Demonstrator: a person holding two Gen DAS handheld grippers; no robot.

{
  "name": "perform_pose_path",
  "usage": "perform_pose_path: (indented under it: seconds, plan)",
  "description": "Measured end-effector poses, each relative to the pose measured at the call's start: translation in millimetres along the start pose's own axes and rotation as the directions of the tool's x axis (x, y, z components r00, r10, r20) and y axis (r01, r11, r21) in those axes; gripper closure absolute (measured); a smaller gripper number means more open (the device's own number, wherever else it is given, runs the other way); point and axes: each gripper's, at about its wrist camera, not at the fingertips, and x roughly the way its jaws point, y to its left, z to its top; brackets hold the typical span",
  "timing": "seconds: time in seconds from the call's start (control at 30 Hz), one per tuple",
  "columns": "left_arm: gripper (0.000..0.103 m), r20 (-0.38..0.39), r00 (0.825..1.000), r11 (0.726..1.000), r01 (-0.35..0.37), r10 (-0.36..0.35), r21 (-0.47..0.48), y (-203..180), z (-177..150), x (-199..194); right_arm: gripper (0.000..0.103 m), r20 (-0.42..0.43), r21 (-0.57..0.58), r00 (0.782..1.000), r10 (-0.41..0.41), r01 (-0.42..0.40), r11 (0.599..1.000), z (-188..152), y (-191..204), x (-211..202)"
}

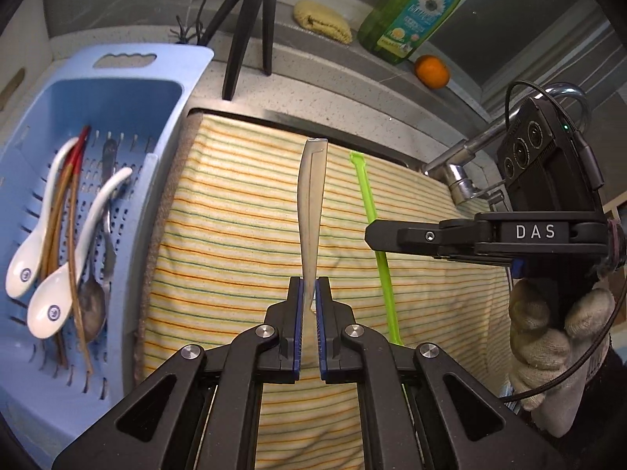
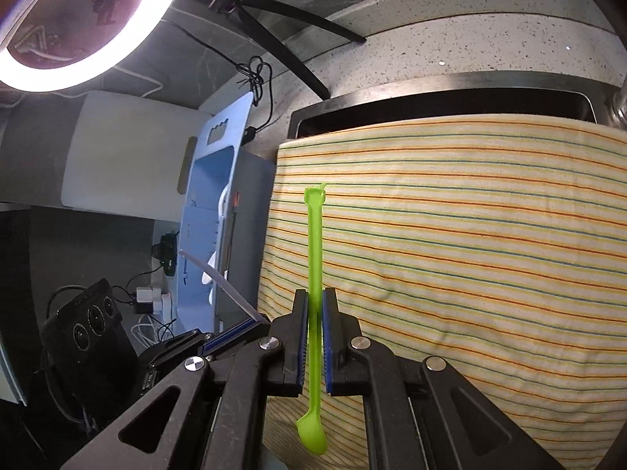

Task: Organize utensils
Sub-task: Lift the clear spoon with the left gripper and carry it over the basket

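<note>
- The left gripper (image 1: 308, 305) is clamped on a metal utensil handle (image 1: 311, 211), pinched low down near its neck, so most of the handle sticks out past the blue pads. Whether it's a spoon or a fork can't be told, since the business end is hidden under the jaws.
- The right gripper (image 2: 313, 337) is clenched on a green plastic spoon (image 2: 314, 274), held roughly mid-handle with the little bowl hanging below the jaws.
- Both utensils are held up over the striped cloth (image 1: 235, 235) that's draped across the sink, just beside the blue drying basket (image 1: 164, 74).
- What could go wrong: the metal handle is gripped on a narrow, slick section, so it could probably pivot or slide out if it gets swung fast toward the basket. The thin green spoon looks bendy and could twist in the pads.
- The two grippers are close together, so a bump between them on the way over seems possible.
- Only the left view shows what's already in the basket: two white ceramic spoons (image 1: 47, 235), chopsticks (image 1: 74, 211) and a metal spoon (image 1: 93, 301). A dish soap bottle (image 1: 411, 15) and an orange (image 1: 432, 71) are seen there too.
- Only the right view shows the green spoon's bowl and the ring light (image 2: 117, 39).
</note>
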Motion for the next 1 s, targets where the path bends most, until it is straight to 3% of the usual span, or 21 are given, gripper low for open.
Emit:
perform_pose_path:
  seconds: [0.33, 0.57, 1.0]
  plan:
    - [0.098, 0.094, 0.995, 1.0, -0.015, 0.015, -0.007, 21, 1, -55, 0.097, 0.023, -0.063, 0.998, 0.05, -0.049, 0.997, 2, 43, -5]
    - [0.098, 0.152, 0.985, 0.996, -0.081, 0.086, -0.043, 56, 1, -97, 0.097, 0.03, -0.087, 0.995, 0.09, -0.087, 0.992, 9, 81, 8]
    - [0.098, 0.09, 0.985, 0.987, -0.142, 0.149, -0.078, 125, -4, -112, 0.097, 0.017, -0.094, 0.997, 0.075, -0.073, 0.993, 31, 134, 83]
